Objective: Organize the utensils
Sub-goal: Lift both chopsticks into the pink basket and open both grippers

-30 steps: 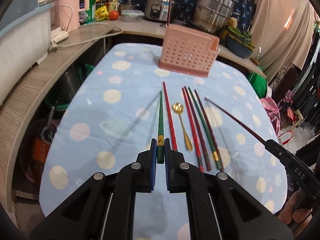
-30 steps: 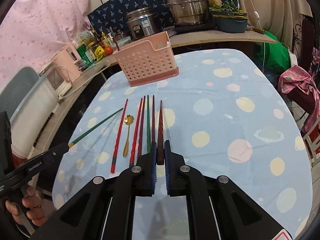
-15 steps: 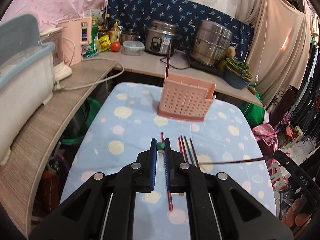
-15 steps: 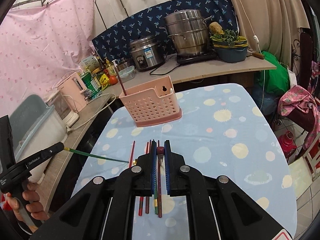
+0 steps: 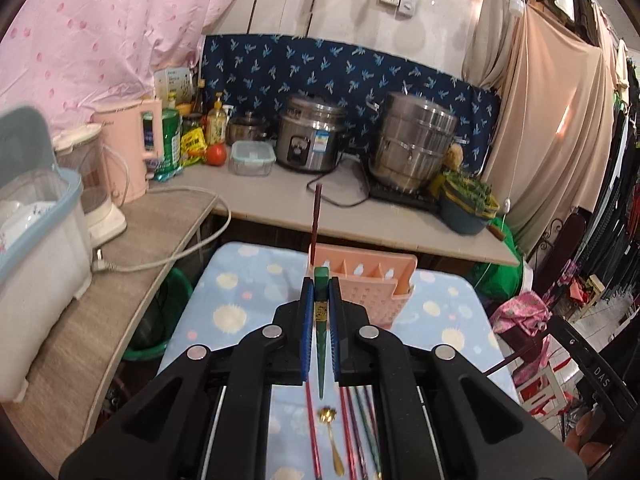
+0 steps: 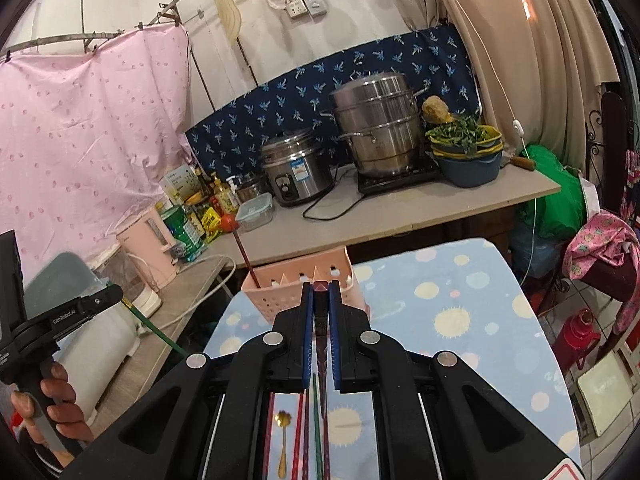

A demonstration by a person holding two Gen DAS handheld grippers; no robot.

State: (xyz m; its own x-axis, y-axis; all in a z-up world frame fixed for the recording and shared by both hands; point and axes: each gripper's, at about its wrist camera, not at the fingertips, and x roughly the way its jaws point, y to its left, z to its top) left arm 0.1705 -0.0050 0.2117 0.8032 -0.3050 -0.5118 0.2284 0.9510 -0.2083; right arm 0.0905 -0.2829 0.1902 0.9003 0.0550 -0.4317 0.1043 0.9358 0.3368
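Green chopstick (image 5: 320, 312) is pinched in my left jaws and a dark red chopstick (image 6: 321, 322) in my right, above the pink basket (image 5: 372, 280).

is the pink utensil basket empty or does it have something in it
Not empty. One dark red chopstick stands in the left end compartment of the pink utensil basket, sticking up above its rim; the other compartments look empty.

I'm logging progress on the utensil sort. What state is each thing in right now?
left gripper: shut on the green chopstick, lifted off the table.
right gripper: shut on the dark red chopstick, lifted too.
pink utensil basket: upright, one dark chopstick standing in it.
gold spoon: lying flat on the tablecloth.
remaining chopsticks: lying side by side by the spoon.
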